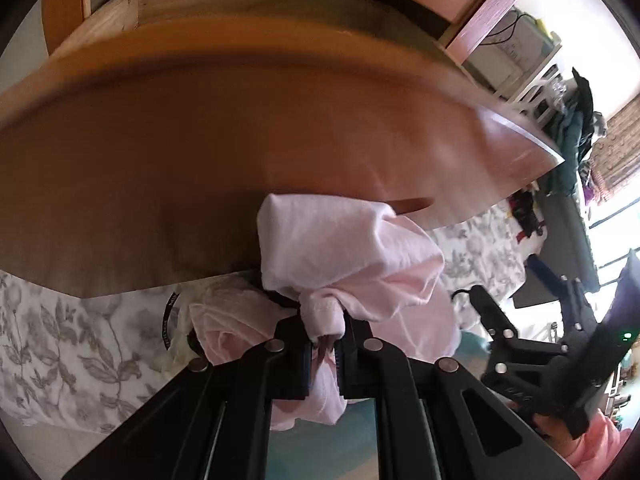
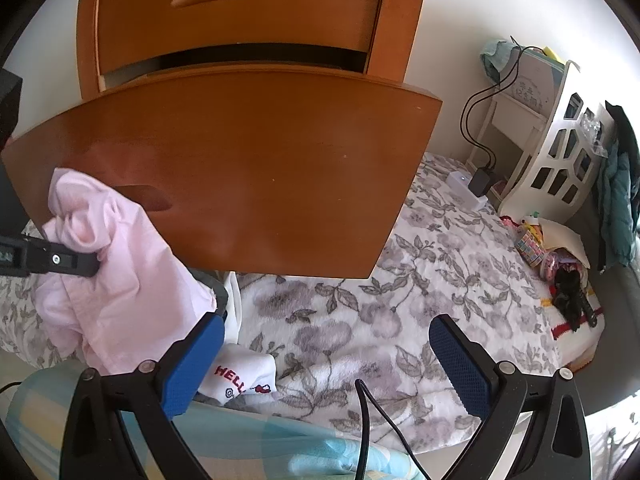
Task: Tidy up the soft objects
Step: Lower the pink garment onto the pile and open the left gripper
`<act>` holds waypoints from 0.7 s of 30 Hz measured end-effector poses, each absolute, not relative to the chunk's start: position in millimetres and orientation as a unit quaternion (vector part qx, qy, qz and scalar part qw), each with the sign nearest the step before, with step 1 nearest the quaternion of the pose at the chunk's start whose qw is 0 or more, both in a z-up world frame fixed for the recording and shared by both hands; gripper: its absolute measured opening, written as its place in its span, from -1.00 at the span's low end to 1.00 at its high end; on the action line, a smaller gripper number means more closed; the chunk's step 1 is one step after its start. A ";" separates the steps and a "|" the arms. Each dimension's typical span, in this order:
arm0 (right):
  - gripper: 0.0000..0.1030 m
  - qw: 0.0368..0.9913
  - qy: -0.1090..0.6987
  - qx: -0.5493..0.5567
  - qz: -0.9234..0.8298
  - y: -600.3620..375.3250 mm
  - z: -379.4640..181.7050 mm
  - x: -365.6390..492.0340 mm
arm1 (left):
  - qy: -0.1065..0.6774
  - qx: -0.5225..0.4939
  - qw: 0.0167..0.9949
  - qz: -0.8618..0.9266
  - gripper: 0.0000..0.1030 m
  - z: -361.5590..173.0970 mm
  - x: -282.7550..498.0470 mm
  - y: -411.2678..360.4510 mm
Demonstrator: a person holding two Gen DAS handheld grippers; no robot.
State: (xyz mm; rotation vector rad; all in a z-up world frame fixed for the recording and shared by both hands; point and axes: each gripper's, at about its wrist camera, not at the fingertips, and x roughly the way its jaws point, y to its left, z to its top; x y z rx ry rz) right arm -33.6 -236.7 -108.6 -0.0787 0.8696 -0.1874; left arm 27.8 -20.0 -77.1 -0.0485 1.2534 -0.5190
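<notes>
The pink cloth (image 1: 340,256) hangs bunched in front of the open drawer (image 2: 240,168), above the floral bed (image 2: 460,264), pinched at a gathered fold by my left gripper (image 1: 324,344), whose jaws are nearly shut on it. My right gripper (image 2: 328,364) stands wide and empty over the bed, near a white sock (image 2: 240,376). To do this step well, I judge the grip should hold until the trailing cloth clears the drawer front, with the right gripper available to tuck loose folds.

Light: bright daylight, came from the right.
Glare: blew out the right edge.
Blur: smeared the drawer front (image 1: 240,128).
Edges: bent by fisheye, vignetted black.
</notes>
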 end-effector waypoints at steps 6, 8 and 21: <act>1.00 0.901 0.422 -0.039 -0.090 -236.2 -109.2 -33.6 | 0.600 -0.015 0.767 -0.225 -0.78 -97.7 28.1 -24.3; 1.00 0.901 0.422 -0.039 -0.091 -236.0 -109.2 -33.5 | 0.608 -0.015 0.763 -0.219 -0.77 -104.6 28.2 -25.1; 1.00 0.901 0.421 -0.040 -0.090 -236.7 -109.3 -34.7 | 0.626 -0.021 0.754 -0.200 -0.72 -123.9 33.6 -30.3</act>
